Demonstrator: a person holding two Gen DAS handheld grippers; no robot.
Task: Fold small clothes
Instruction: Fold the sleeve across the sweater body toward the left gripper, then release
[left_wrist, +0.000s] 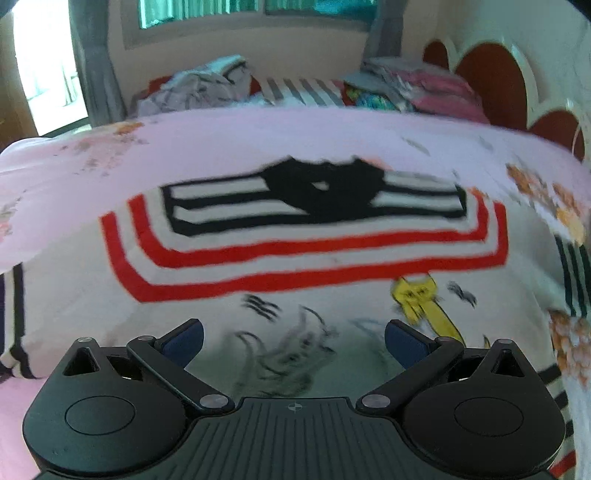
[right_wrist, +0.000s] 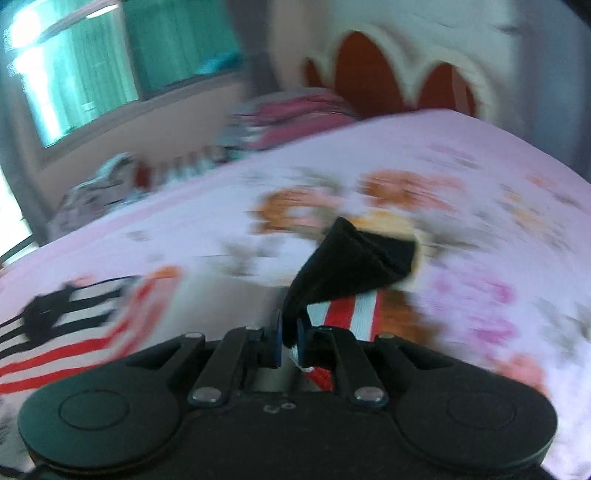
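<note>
The left tool (left_wrist: 293, 341) hangs with its blue-padded fingers (left_wrist: 186, 341) spread wide and nothing between them, directly over the shirt (left_wrist: 303, 266), which lies spread on the bed (left_wrist: 221, 136). Just ahead of this tool is the white front of the shirt with a grey scribbled print, and a yellow cat figure (left_wrist: 421, 295) sits ahead and to the right of it. Farther ahead run two red stripes, then black and white stripes and a black patch at the far end of the shirt. The bed has a pink flowered cover. Beyond the shirt, at the far edge of the bed, lie a grey clothes heap (left_wrist: 199, 88) to the left and a pink pile (left_wrist: 436, 92) to the right, with a red scalloped headboard (left_wrist: 491, 85) farther right. The right tool (right_wrist: 290, 341) is closed tight on a black part of the shirt (right_wrist: 351, 258), pinched between its pads; the black cloth rises in a folded peak just ahead of the tool, above the bed (right_wrist: 461, 155), and a red-and-white striped strip hangs down on its right side. To the left of this tool the striped end of the shirt lies flat on the bed. The right view is heavily blurred, so finer detail cannot be told.
</note>
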